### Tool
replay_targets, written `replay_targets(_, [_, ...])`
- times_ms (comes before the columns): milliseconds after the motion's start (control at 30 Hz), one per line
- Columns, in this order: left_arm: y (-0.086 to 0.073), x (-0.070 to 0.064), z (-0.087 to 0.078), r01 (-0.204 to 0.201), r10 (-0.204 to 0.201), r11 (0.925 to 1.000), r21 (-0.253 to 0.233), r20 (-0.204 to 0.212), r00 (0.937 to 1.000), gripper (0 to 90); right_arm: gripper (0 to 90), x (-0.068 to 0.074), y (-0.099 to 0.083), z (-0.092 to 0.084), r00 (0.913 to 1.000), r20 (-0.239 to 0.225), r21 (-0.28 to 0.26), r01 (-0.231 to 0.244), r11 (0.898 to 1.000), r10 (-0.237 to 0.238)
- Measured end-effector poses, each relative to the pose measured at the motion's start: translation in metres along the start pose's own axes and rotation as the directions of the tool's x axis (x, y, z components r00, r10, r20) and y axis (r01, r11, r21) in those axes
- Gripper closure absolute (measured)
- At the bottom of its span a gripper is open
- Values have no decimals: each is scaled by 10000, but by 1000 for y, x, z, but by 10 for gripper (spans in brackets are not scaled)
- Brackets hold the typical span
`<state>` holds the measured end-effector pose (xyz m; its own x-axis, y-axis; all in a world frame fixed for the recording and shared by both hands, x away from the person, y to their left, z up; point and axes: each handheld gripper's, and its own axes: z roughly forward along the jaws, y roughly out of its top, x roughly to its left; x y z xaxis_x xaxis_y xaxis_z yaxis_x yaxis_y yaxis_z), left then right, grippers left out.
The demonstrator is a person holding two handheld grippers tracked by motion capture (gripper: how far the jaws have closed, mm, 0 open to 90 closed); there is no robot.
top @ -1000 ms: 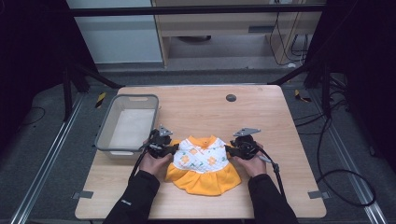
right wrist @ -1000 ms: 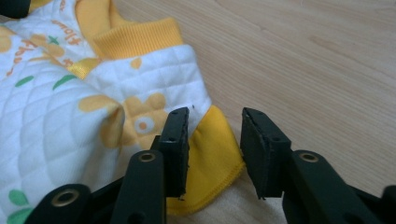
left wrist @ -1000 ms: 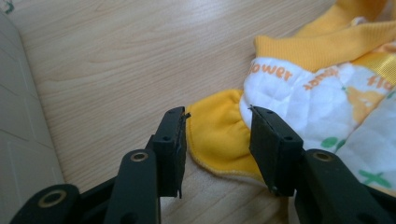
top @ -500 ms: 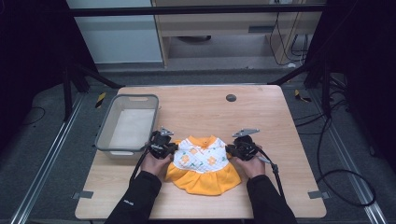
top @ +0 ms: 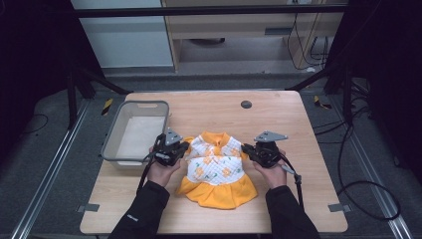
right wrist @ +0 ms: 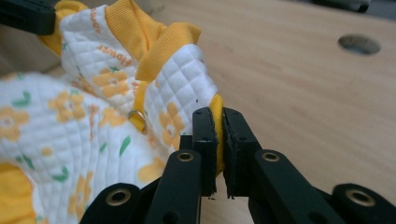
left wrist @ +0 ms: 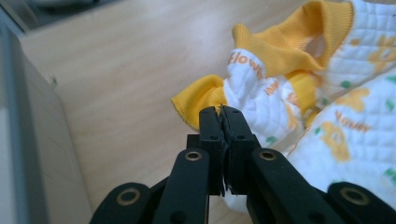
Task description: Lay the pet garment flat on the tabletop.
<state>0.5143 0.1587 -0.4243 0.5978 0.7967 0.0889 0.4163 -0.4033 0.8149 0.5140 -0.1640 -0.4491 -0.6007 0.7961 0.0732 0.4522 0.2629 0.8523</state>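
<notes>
two tools on the go here: our left tool [top: 183, 148] is clenched on the yellow cuff of one sleeve of the little dress [top: 216, 167], and our right tool [top: 245, 148] pinches the yellow edge of the other sleeve. the dress lies flat mid-bench [top: 278, 119], skirt toward us, with the grey tray [top: 133, 107] just to its left

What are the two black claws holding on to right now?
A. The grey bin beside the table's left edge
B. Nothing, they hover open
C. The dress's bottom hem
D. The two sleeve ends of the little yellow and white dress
D: the left gripper is pinched shut on one yellow sleeve cuff of the dress, and the right gripper clamps the other cuff.
</notes>
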Motion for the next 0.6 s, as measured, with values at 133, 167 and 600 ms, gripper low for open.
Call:
replay_targets(133, [21,1,-9,-314,284,9979,-564,-520,9982,880,849,-2,17,-13,9998,176,-814,72,9967,-58])
replay_targets(167, [24,2,-10,-334,293,9972,-669,-617,9977,880,849,-4,22,-15,9996,263,-949,84,9955,-60])
replay_targets(600, [45,25,-2,1182,-1336,9840,-1331,-1136,9845,635,681,-17,41,1,9826,1849,-1239,411,9914,-176])
